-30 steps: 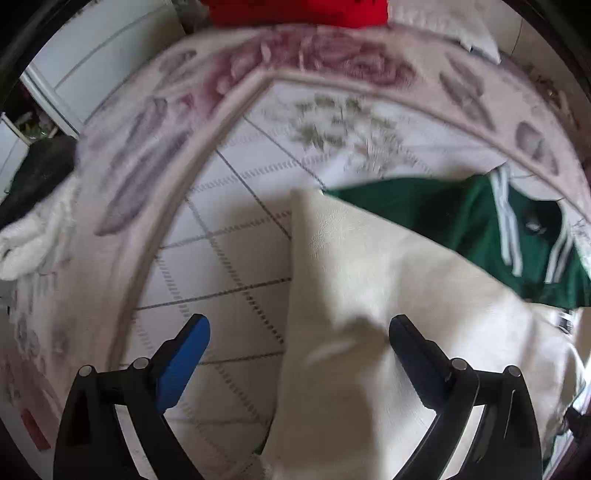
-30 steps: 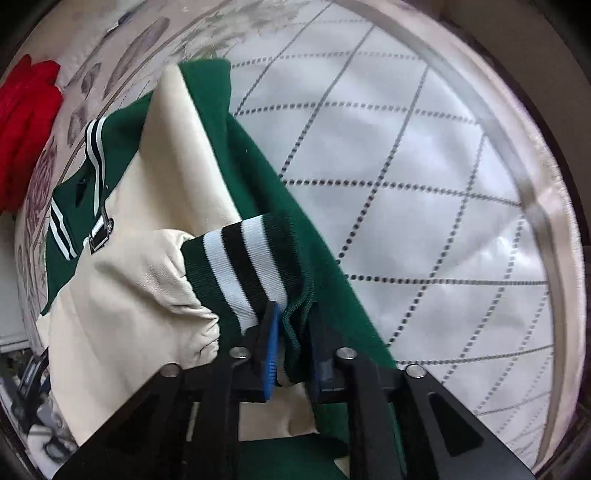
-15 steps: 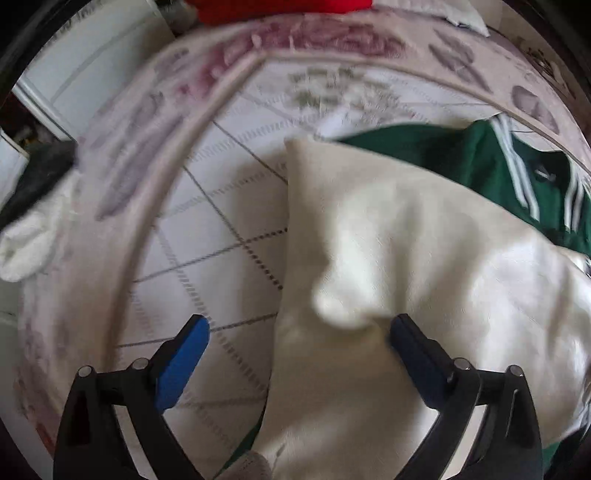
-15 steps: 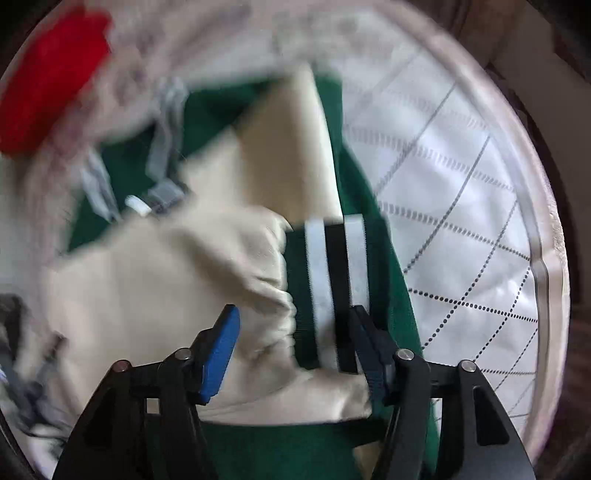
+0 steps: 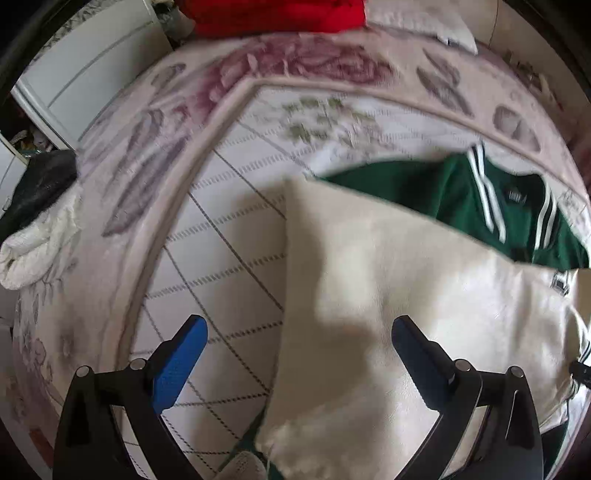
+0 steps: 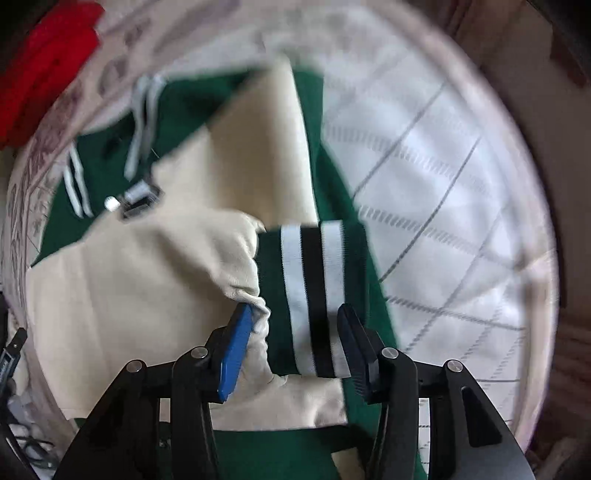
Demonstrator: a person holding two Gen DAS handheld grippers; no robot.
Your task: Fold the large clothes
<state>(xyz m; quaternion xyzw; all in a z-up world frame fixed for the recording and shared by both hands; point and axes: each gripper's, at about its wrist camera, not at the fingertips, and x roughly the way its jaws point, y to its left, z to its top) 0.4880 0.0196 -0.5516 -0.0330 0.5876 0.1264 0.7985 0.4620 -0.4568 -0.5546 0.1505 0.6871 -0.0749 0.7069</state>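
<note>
My right gripper [image 6: 293,332] stands partly spread over the striped cuff [image 6: 314,288] of the jacket [image 6: 147,295], in the lower centre of the right wrist view. Its jaws have just been closing in a little after opening off the cuff. The cuff lies between them, with the light blue pad at the gathered cream edge of the sleeve and the dark pad just beside the outer white stripe; I cannot tell whether either pad truly presses.

My left gripper [image 5: 297,354] is spread wide in the lower part of the left wrist view, holding nothing. Its right finger hangs over the cream sleeve [image 5: 388,295], its left finger over bare bedspread [image 5: 229,258], and the sleeve's folded edge runs up between them.

The jacket, green with cream sleeves folded across its front, lies flat on a bed. Its striped collar [image 5: 491,199] shows at the right of the left wrist view. The bedspread is white with a dotted diamond grid and a pink floral border. Red cloth [image 5: 273,14] sits at the top edge, and a dark and white heap [image 5: 37,221] at the far left, beside white cupboard doors [image 5: 96,62].

Both grippers point steeply down at the bed, the right one nearly straight down.
</note>
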